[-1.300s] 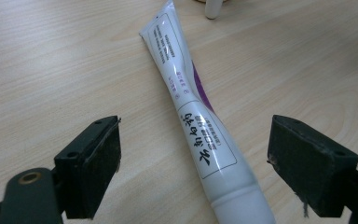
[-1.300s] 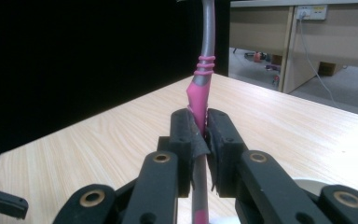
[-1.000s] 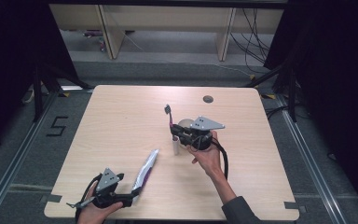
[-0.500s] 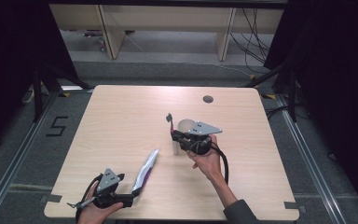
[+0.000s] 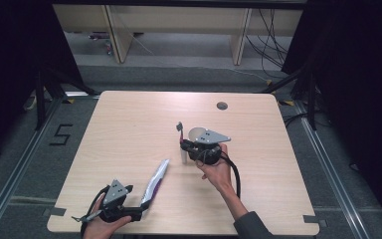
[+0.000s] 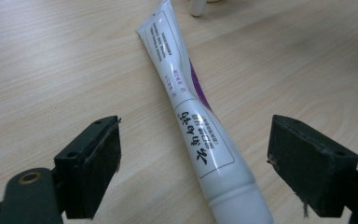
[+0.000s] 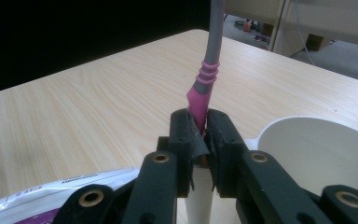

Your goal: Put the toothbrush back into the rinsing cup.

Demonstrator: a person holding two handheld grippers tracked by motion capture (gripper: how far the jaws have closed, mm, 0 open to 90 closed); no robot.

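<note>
The right gripper [image 7: 199, 140] has its jaws clamped on the pink neck of one toothbrush [image 7: 212, 60], held upright just beside one white cup [image 7: 317, 154]. The left gripper [image 6: 193, 172] has its jaws spread wide, with one toothpaste tube [image 6: 191, 107] lying on the table [image 5: 129, 129] between them, untouched. The step in hand looks like presenting the brush for paste. Next, the left jaws likely need to close on the tube's body and lift it toward the brush head.

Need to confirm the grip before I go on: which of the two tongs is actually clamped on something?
The right tongs, shut on the pink-and-grey toothbrush beside the white cup. The left tongs stand open around the toothpaste tube lying on the table.
</note>
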